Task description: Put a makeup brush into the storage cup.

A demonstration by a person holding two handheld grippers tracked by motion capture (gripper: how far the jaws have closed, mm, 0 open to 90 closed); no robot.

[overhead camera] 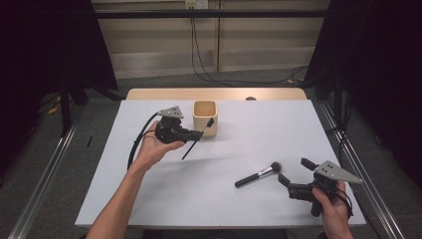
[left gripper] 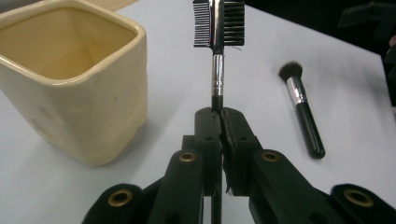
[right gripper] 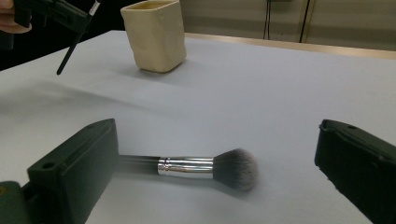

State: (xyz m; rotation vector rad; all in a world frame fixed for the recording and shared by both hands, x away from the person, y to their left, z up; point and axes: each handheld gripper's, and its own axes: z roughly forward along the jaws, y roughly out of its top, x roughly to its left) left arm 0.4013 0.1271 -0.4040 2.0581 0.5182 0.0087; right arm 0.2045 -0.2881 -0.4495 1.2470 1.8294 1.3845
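Black comb brush [left gripper: 218, 28] clamped in left hand-held gripper [left gripper: 220, 122], beside cup [left gripper: 79, 93].

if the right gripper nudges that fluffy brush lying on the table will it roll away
Probably a little: the fluffy brush has a round handle and lies flat on the smooth table, so a sideways nudge could roll it. The wider bristle head would likely make it curve rather than run straight. It looks thin and light, so the open right gripper should shift it easily.

White table [overhead camera: 149, 199] with cream cup [overhead camera: 204, 118] and powder brush [overhead camera: 259, 174].
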